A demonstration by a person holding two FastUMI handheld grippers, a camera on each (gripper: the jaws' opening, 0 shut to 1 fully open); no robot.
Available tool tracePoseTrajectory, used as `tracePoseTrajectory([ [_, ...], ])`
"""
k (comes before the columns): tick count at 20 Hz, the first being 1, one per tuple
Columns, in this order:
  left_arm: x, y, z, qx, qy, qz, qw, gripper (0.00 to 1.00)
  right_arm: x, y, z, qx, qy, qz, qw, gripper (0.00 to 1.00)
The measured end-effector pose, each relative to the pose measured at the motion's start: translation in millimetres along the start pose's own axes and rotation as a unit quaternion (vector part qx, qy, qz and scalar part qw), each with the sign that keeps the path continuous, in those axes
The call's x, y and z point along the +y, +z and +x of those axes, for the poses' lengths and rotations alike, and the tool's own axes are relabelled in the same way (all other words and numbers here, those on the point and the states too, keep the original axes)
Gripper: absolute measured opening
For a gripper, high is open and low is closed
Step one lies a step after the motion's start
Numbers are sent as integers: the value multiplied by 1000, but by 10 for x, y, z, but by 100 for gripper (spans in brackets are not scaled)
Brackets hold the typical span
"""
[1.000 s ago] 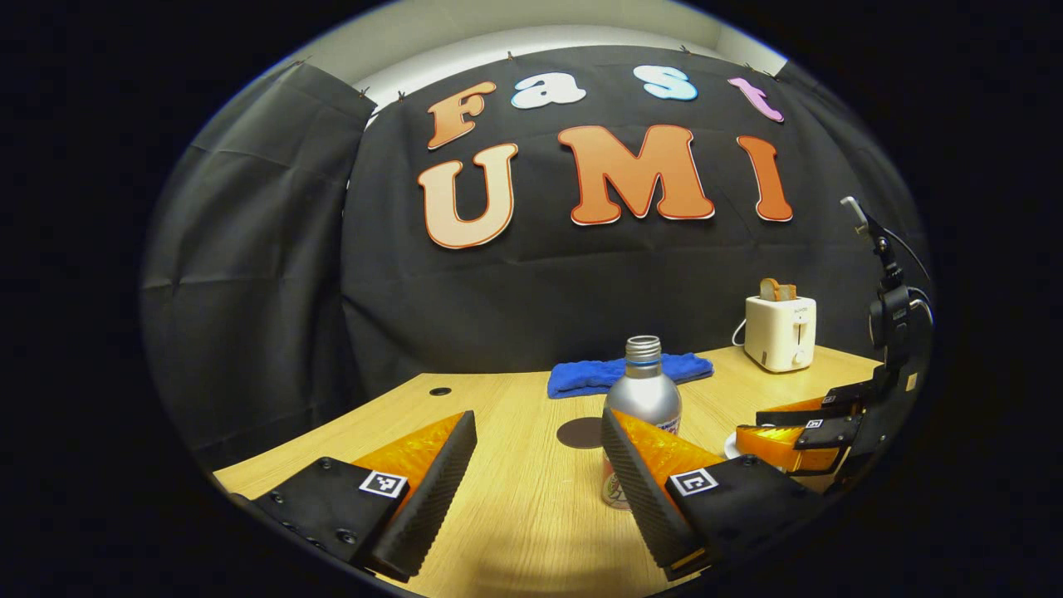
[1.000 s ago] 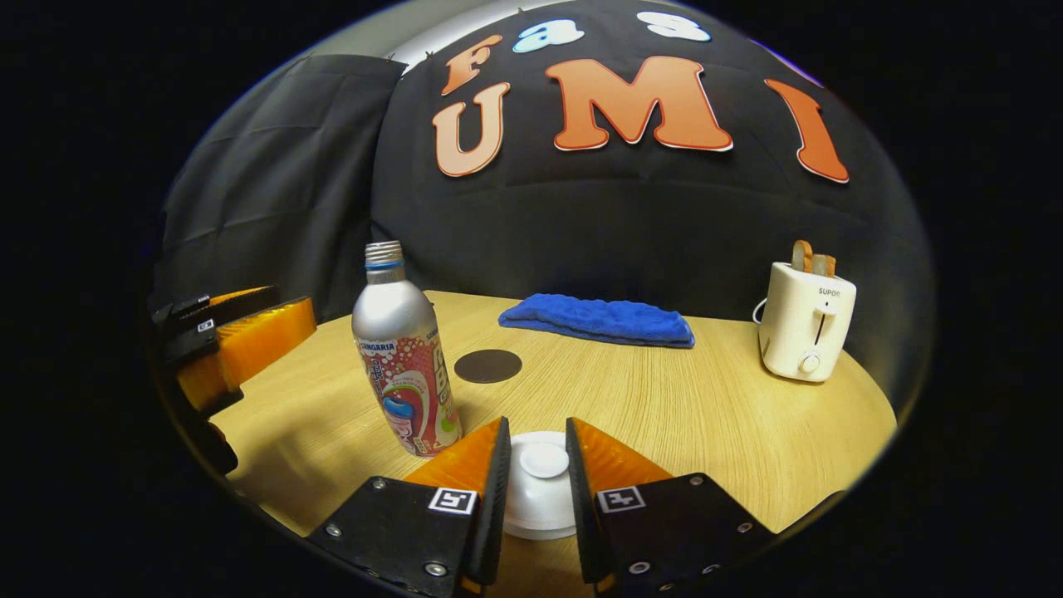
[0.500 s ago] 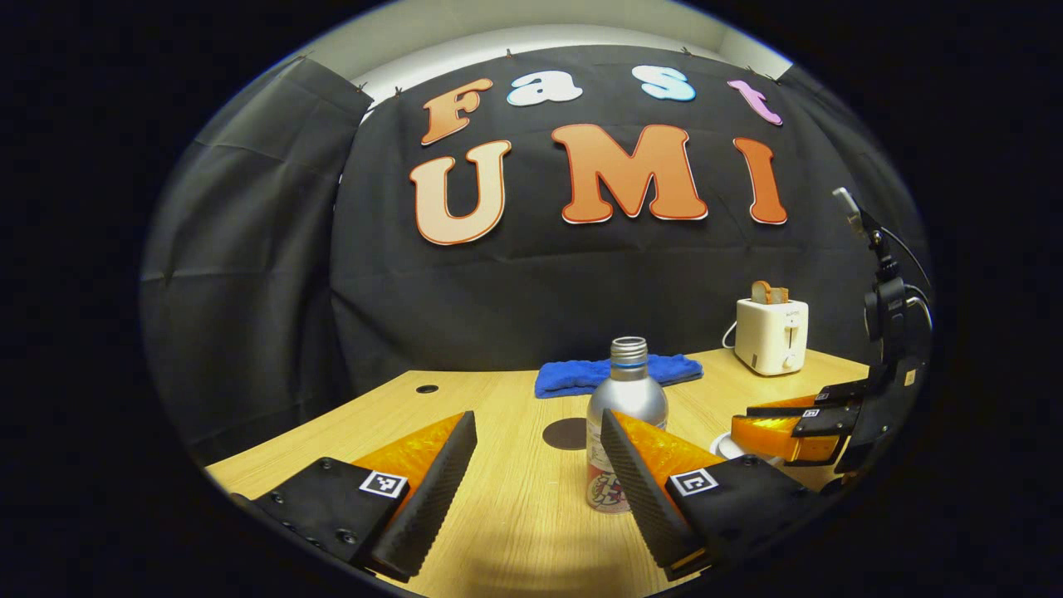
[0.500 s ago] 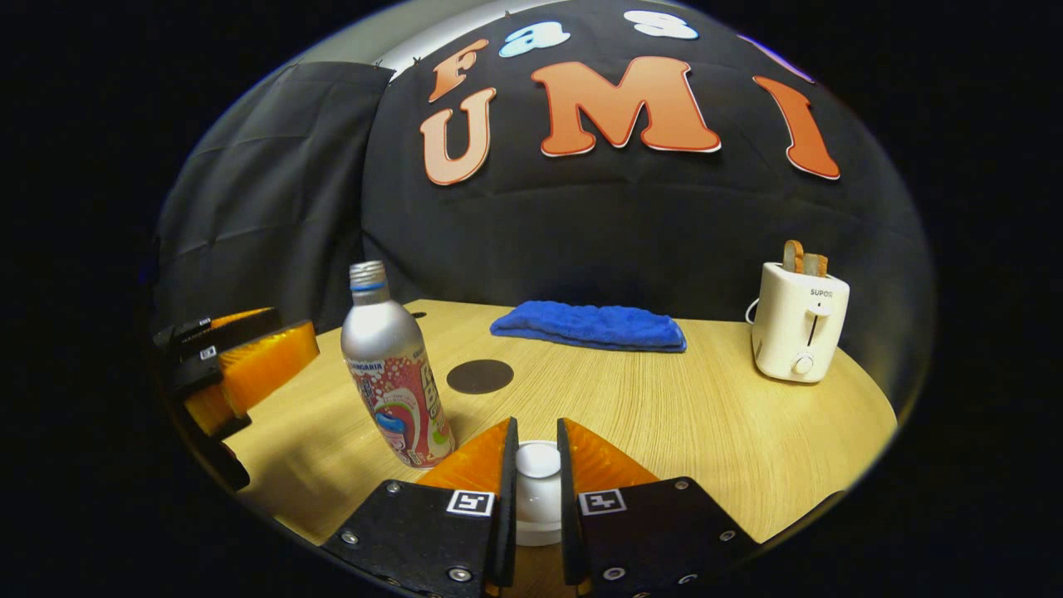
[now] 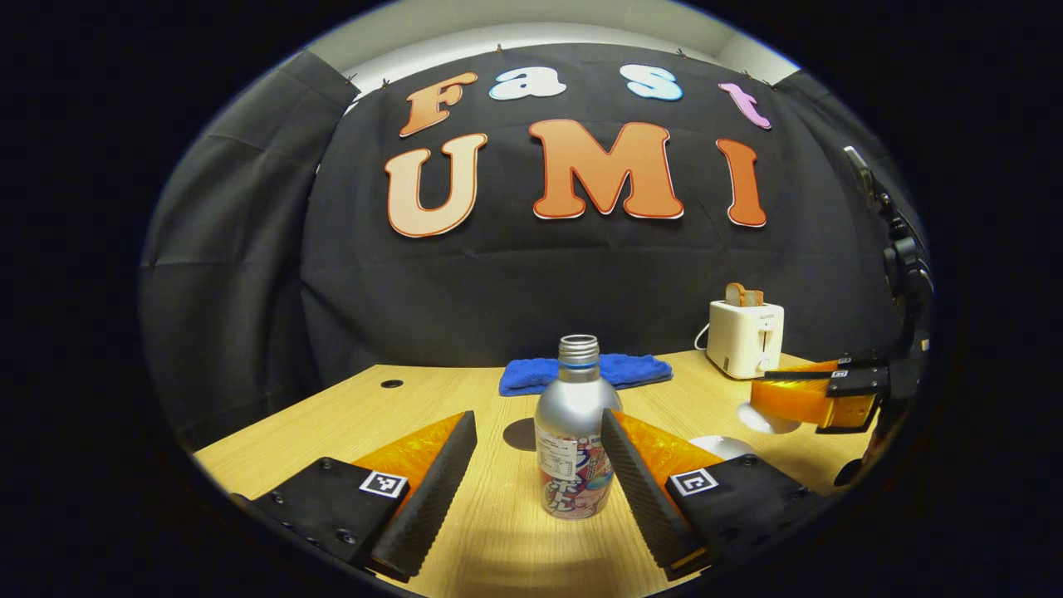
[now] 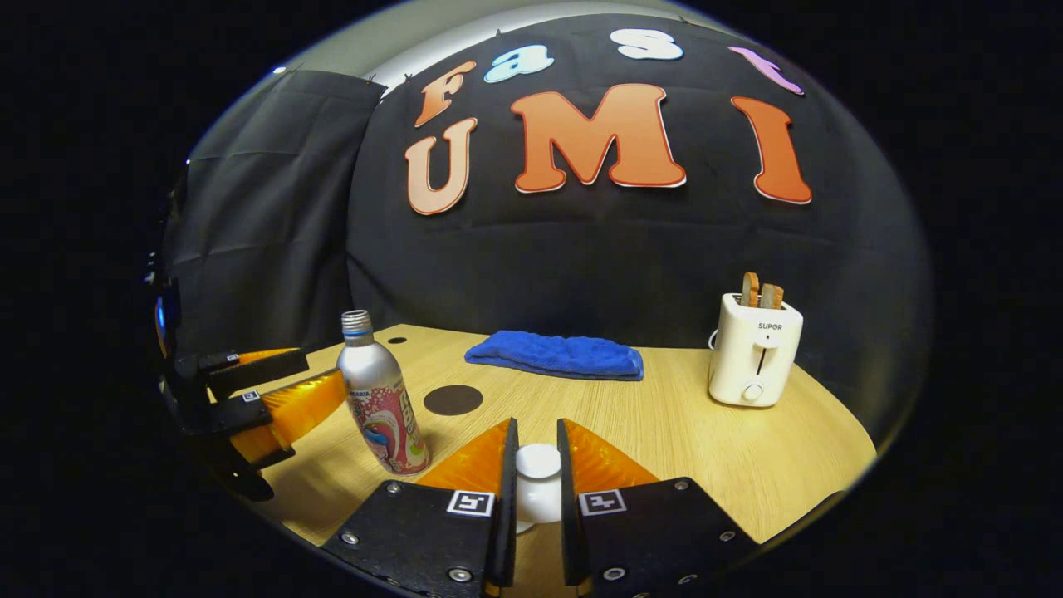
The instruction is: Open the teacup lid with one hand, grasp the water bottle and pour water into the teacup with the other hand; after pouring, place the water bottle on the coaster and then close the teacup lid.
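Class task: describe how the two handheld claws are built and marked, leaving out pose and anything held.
Each claw has two wedge-shaped fingers on black plates fastened with screws. Every plate carries a small square black-and-white marker. The left claw has ribbed inner pads. On the right claw the screw heads show plainly. Seen from the left gripper view, the right claw's black body has a thin cable rising above it.

A light wooden desk [image 6: 706, 448] stands before a black cloth wall. A folded blue towel [image 6: 555, 355] lies flat near the desk's back edge. To its right, well apart, a cream toaster [image 6: 754, 360] stands upright with two bread slices [image 6: 761, 294] poking from its slots.
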State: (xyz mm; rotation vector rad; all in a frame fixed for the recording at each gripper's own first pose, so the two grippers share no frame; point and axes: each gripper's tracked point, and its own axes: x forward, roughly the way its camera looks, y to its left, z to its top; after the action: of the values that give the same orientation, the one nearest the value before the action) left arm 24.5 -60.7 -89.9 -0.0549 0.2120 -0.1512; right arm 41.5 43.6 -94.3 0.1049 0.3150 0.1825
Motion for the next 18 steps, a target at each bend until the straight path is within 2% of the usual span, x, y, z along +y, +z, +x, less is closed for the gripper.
tracePoseTrajectory([
  [5, -57, -194, 176, 21, -4, -16, 1000, 99, -169, -35, -122, 1, -15, 14, 1000, 23],
  [15, -325, -556, 505, 80, -39, -24, 996, 99, -408, -31, -308, -6, -44, 12, 999, 23],
  [16, -325, -606, 521, 87, -39, -25, 995, 94, -447, -27, -334, -8, -47, 12, 999, 23],
  [17, -315, -641, 519, 95, -37, -25, 994, 99, -480, 5, -361, -11, -51, 14, 999, 23],
  [18, -308, -629, 527, 91, -34, -23, 995, 100, -506, 14, -378, -12, -53, 15, 998, 23],
])
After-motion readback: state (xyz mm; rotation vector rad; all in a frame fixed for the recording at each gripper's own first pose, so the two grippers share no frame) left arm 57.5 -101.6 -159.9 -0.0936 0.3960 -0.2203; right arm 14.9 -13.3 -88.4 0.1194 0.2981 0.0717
